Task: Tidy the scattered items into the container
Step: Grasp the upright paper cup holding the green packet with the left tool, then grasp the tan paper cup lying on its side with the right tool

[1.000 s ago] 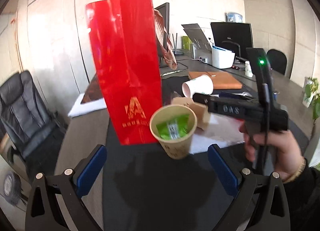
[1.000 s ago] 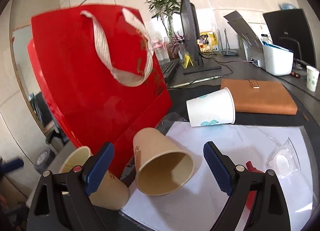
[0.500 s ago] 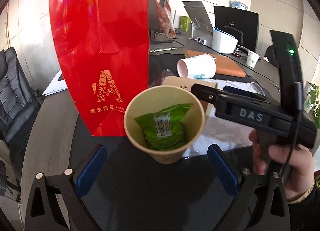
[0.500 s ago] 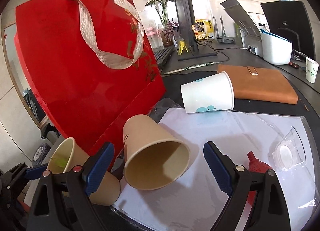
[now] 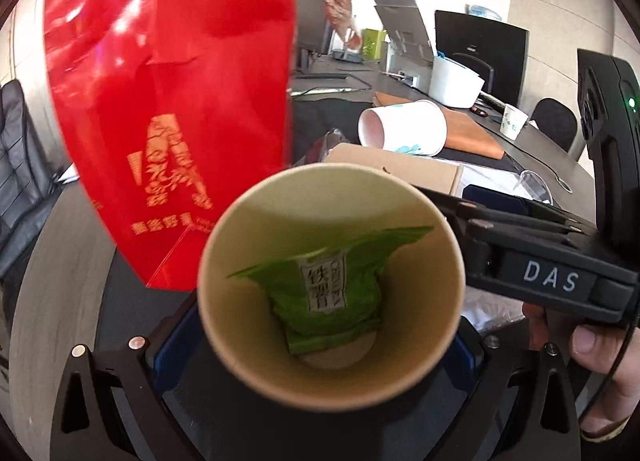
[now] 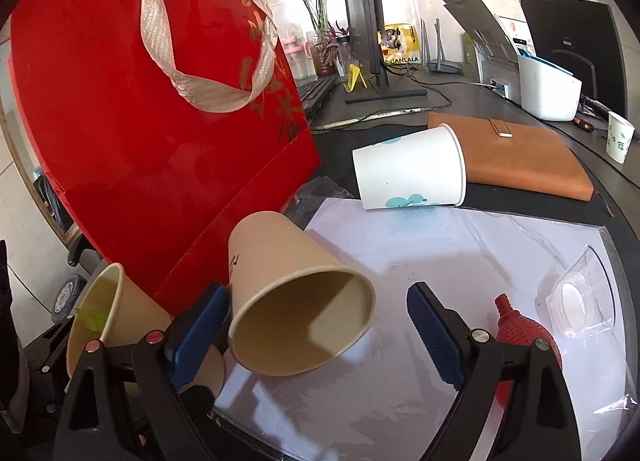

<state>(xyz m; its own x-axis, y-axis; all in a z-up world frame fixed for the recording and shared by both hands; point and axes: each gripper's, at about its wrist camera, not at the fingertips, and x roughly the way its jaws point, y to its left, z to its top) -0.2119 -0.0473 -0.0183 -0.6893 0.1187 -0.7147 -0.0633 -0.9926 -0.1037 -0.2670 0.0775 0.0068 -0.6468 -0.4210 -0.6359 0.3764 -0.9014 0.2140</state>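
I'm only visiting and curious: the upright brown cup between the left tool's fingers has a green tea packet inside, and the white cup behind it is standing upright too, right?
Not quite. The white cup lies on its side, as the right wrist view shows. The rest holds: the upright brown cup has the green tea packet inside and sits between the left gripper's fingers.

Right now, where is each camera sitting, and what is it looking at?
Left wrist: sits on the left gripper, looking down into an upright tan cup holding a green tea packet; its own fingers, plus the right gripper and a hand, show.
Right wrist: sits on the right gripper, looking across a tipped tan cup on its side; its blue pads show.
Shared: red gift bag, white cup, both tan cups.
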